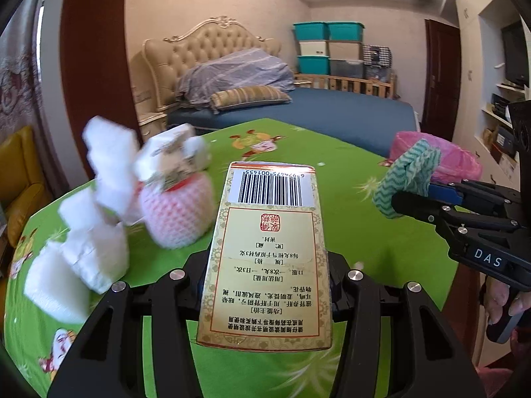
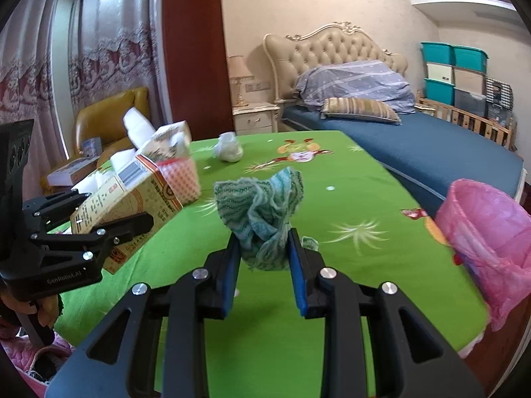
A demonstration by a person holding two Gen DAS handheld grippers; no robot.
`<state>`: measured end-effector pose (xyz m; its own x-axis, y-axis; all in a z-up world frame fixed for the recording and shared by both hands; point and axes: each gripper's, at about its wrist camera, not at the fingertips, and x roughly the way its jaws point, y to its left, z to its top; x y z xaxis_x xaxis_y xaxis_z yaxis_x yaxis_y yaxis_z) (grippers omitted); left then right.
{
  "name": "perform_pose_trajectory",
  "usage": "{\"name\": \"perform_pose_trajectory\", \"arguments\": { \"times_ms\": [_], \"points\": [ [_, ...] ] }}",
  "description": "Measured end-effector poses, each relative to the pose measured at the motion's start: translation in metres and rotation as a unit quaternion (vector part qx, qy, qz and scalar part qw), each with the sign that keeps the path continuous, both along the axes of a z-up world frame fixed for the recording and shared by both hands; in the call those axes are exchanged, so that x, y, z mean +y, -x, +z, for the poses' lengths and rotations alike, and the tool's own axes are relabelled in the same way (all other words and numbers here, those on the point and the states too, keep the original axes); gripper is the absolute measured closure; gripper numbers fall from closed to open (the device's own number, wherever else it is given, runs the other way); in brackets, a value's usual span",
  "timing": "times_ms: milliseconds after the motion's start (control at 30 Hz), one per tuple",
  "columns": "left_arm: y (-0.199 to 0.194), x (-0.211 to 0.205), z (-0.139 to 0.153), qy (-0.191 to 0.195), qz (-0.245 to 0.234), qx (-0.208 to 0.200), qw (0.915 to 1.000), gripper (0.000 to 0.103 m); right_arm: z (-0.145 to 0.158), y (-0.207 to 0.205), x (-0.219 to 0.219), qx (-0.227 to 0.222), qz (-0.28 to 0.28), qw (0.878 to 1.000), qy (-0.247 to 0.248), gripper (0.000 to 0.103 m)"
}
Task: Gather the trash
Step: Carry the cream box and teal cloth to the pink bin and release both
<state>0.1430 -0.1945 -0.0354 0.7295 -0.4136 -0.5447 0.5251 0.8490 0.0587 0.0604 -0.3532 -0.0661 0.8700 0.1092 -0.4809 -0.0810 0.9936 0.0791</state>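
Left tool (image 1: 265,265): clamping a carton (image 1: 268,255), pointing forward and slightly downward.
Right tool (image 2: 264,252): pinching a bunched cloth (image 2: 262,205) between blue pads (image 2: 297,265), angling downward.
Hand (image 1: 501,301): gripping the right handle.

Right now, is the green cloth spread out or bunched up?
Bunched up: the green cloth is a crumpled wad pinched between the right gripper fingers, above the table.

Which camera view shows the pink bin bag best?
The right wrist view: the pink bin bag is near, with its open mouth visible. The left wrist view shows it far off, partly behind the green cloth.
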Motion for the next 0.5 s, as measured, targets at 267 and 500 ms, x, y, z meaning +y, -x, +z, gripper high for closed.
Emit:
{"name": "perform_pose_trajectory", "arguments": {
  "times_ms": [267,500],
  "points": [
    [-0.006,-0.05,0.007,0.003,-0.041,0.007,0.9991,0.055,0.011,0.015,-0.054,-0.014,-0.059,0.998,0.005,0.076],
    [-0.012,-0.108,0.013,0.006,-0.091,0.012,0.9958,0.055,0.018,0.03,-0.107,-0.021,-0.114,0.993,0.02,0.076]
  ]
}}
